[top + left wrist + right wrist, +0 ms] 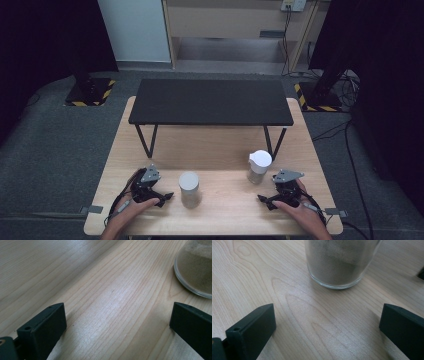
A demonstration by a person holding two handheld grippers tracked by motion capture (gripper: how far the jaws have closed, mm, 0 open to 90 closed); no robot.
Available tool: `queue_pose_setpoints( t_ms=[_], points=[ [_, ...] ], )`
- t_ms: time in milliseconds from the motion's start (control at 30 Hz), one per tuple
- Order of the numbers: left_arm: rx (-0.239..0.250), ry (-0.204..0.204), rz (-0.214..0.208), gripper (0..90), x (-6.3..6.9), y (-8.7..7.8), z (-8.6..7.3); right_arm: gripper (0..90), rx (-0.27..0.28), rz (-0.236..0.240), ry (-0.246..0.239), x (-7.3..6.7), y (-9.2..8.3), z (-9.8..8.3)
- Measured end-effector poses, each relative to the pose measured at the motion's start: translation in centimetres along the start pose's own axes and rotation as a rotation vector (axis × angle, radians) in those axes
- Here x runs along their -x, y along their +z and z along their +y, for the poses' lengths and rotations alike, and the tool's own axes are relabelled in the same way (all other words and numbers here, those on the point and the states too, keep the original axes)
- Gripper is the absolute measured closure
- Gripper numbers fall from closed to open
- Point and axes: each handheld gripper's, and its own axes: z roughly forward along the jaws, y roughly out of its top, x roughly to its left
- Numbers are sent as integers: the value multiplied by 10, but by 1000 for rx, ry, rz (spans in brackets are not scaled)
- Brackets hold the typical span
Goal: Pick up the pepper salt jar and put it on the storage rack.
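Observation:
Two glass jars of grey-brown powder stand on the wooden table (220, 145). The left jar (190, 189) has a flat white lid, and its base (197, 270) shows at the top right of the left gripper view. The right jar (259, 166) carries a white spouted lid, and its lower half (339, 262) stands just beyond my right jaws. My left gripper (166, 196) rests on the table left of the flat-lidded jar, open (117, 320) over bare wood. My right gripper (262, 200) lies below and right of the spouted jar, open (327, 320), with nothing between its jaws.
A low black bench (210, 101) on thin legs spans the far half of the table. Bare wood lies between the two jars and under the bench. The table's front edge runs just behind my hands. Grey carpet surrounds the table.

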Motion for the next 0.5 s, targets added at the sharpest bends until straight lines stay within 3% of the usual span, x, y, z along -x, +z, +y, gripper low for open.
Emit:
queue_pose_setpoints(
  t_ms=[500],
  points=[
    [1,-14,18,0,6,-2,-2,14,0,-4,4,-1,0,0]
  ],
)
